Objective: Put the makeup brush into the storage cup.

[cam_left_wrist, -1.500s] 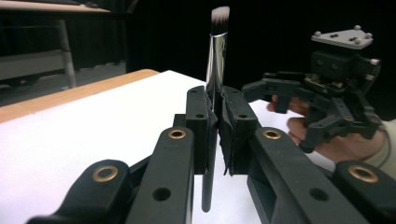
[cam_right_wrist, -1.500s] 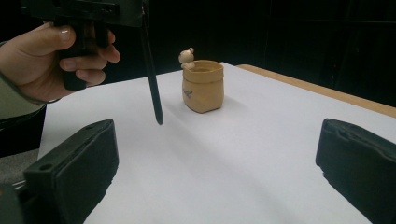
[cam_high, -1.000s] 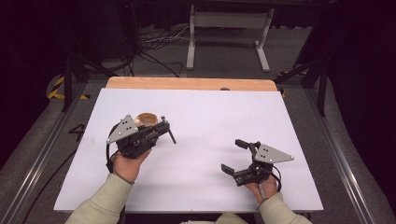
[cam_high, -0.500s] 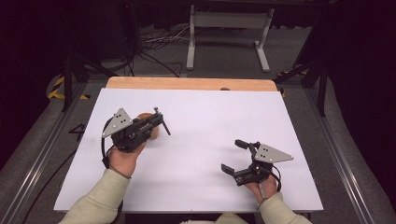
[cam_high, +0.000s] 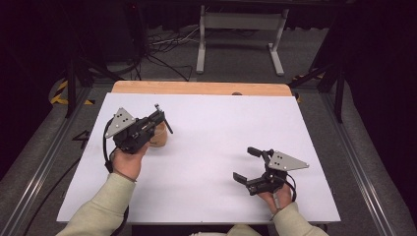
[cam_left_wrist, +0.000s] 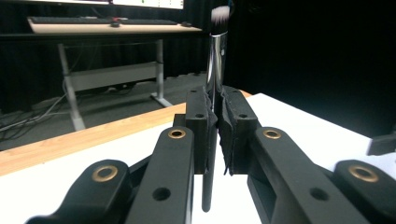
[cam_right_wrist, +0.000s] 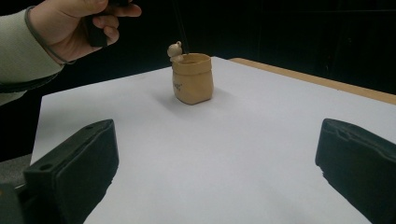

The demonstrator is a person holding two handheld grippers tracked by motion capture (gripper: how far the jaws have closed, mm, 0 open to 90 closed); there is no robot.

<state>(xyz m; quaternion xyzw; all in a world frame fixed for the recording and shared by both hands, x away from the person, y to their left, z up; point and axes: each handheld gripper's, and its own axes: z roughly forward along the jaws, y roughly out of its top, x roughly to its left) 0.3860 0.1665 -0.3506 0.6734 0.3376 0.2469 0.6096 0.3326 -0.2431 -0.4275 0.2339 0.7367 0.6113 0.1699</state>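
Partly hidden pot (cam_high: 158,135) (behind left tongs (cam_high: 163,118))

Dark room; grey floor (cam_high: 236,59); desk frame (cam_high: 239,22) behind.

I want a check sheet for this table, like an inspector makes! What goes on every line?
Surface: white table top, with a wooden strip along the far edge.
Job's things: tan sack-shaped pot with a little bear figure on its rim, standing upright; slim black-handled makeup brush with a silver collar, held upright.
Clutter: nothing seen.
Grippers: left tool shut on the brush; right tool open, holding nothing, low over the table top.
Cables: black cable loops from the left tool; loose cables on the floor beyond the table.
Surroundings: grey floor, pale metal desk frame, dark room.
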